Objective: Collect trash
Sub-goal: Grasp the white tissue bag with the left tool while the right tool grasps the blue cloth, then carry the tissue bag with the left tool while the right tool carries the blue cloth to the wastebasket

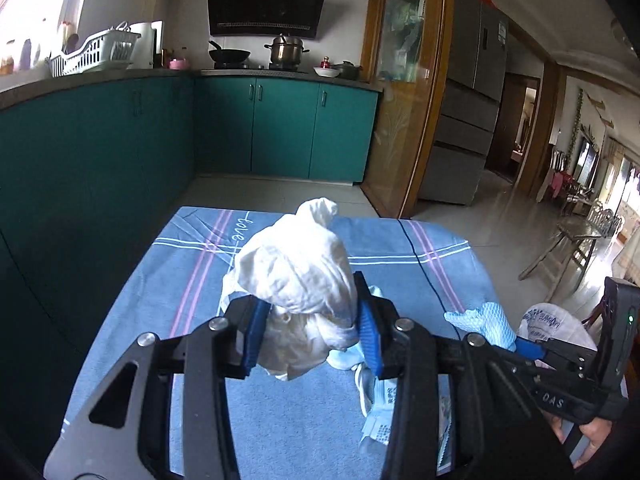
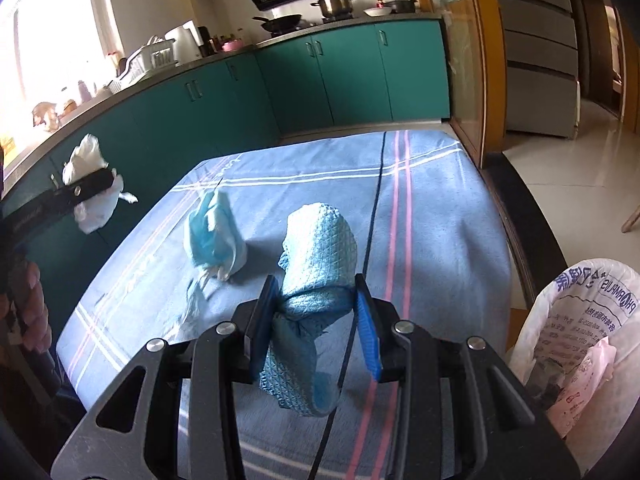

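The left hand-held gripper (image 1: pixel 310 334) is clamped on a crumpled white tissue wad (image 1: pixel 296 276), held clear above the table (image 1: pixel 132 320); the right hand-held gripper (image 2: pixel 316 316) is pinched on a rolled blue mesh cloth (image 2: pixel 320 248) whose long axis runs up and away between the pads. The lined trash bag (image 2: pixel 576 312) stands open just off the table's right edge, so the right hand is the nearer and the left must cross over; a blue-and-white wad (image 2: pixel 214 236) lies on the table to the left, with free room around it.
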A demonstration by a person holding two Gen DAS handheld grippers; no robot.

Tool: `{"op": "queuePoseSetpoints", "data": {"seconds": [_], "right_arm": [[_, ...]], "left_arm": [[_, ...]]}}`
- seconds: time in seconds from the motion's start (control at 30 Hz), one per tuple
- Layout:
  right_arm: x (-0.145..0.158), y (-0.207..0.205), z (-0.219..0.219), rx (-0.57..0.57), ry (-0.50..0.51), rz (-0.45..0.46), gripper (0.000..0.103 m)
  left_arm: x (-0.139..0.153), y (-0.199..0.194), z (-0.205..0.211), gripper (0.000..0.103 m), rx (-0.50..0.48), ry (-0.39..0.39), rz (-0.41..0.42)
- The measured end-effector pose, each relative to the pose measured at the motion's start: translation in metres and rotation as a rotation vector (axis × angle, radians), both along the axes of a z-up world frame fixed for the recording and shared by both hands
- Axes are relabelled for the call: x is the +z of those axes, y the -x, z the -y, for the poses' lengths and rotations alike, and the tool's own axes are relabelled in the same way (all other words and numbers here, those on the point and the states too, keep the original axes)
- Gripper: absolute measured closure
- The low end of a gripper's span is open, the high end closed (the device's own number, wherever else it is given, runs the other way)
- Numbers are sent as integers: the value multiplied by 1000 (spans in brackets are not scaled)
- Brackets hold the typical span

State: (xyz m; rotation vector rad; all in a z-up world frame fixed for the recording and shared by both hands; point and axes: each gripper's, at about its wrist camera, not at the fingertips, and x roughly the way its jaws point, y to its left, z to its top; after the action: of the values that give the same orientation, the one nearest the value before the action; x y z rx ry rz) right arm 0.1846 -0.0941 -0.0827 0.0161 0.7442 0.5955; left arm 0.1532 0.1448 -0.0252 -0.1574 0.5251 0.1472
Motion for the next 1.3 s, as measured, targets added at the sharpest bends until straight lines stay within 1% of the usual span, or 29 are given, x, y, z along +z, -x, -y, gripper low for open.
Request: {"op": "queuePoseSetpoints", "data": {"seconds": [0.13,0.27,0.43,0.53,0.77,0.87,1.0,1.1,1.2,1.27,1.3], "right_arm": [[-2,10,1,16,4,24,65],[4,15,4,20,-14,49,65],[20,21,22,-16,-68,113,65],[25,20,35,-39,-93,118,65],[26,16,58,-86,-126,108,65],[27,16,66,-93,-155,101,65],[27,18,74,-116,-153,110,65],[29,18,85,-141,-161,113,65],[34,18,105,-195,-161,126,65],[35,17,119,-219,-174,111,65],[34,16,122,-210,-183,94,65]], "left_arm": [[-2,6,5,62,-14,-6,6],[0,17,8,62,-18,-20,45],[6,28,16,62,-27,-27,109],[8,30,20,62,-34,-34,127],[7,27,34,62,-66,-43,117],[8,25,40,62,-50,-52,107],[7,23,41,62,-59,-17,96],[5,19,52,61,-80,-27,86],[3,14,68,61,-116,-34,73],[3,15,78,61,-127,-48,83],[5,15,81,61,-126,-56,90]]}}
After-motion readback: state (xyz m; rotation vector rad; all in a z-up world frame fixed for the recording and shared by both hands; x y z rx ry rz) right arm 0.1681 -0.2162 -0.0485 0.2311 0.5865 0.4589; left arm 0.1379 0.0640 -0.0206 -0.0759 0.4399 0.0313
